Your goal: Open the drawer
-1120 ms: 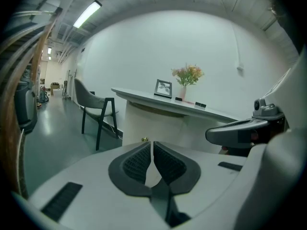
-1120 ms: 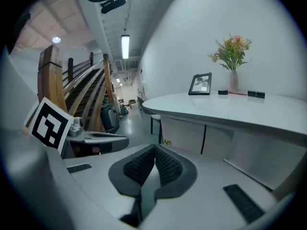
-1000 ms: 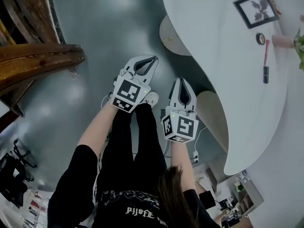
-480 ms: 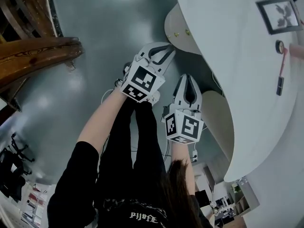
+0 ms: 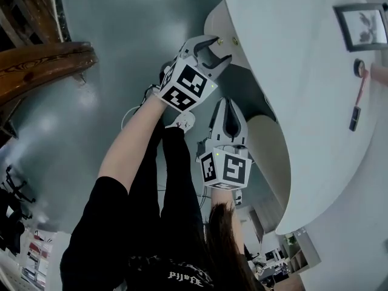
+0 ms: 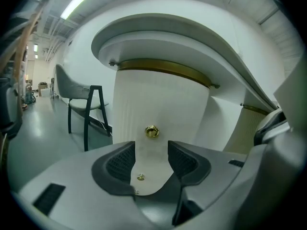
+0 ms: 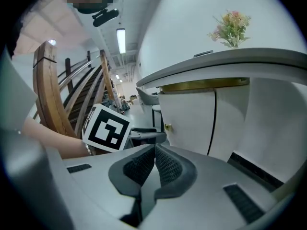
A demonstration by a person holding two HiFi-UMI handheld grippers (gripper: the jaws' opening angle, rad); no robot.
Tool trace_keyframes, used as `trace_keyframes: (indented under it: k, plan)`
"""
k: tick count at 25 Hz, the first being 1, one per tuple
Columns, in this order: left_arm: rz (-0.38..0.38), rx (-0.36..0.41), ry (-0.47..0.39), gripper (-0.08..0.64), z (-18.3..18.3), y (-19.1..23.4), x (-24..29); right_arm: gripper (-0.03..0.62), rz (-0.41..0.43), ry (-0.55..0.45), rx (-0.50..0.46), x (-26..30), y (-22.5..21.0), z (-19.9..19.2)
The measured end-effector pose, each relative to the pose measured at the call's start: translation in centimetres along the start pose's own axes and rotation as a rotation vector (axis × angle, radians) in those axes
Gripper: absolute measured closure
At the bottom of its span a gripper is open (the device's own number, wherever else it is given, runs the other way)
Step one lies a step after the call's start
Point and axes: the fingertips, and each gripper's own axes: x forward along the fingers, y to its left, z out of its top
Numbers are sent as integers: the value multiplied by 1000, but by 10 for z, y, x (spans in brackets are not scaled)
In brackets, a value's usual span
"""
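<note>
Spreading apart just now with nothing between its jaws, the left claw [image 6: 151, 151] is aiming at the drawer [image 6: 163, 99] — brass knob [image 6: 152, 131] just ahead of it, untouched — while the right claw [image 7: 154, 150] is idling beside it, jaws together and empty, so gripping is looking due.

Showing white lettering across the black shirt [image 5: 182, 276], too small and warped for reading. Carrying only black-and-white square codes, no letters or numbers, on the marker cube [image 5: 187, 85] of the left gripper [image 5: 219, 48] and likewise on the right gripper [image 5: 228, 103].
</note>
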Motion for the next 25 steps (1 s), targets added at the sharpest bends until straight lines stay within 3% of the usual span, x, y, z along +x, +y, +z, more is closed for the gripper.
trace_keyframes:
  k: [13, 19, 25]
  plan:
    - [17, 57, 36, 353, -8, 15, 53, 566, 46, 23, -77, 18, -7, 10]
    - [-14, 71, 34, 353, -9, 15, 56, 566, 99, 50, -136, 18, -2, 3]
    - [-35, 169, 20, 354, 1, 9, 53, 566, 112, 69, -125, 14, 4, -9]
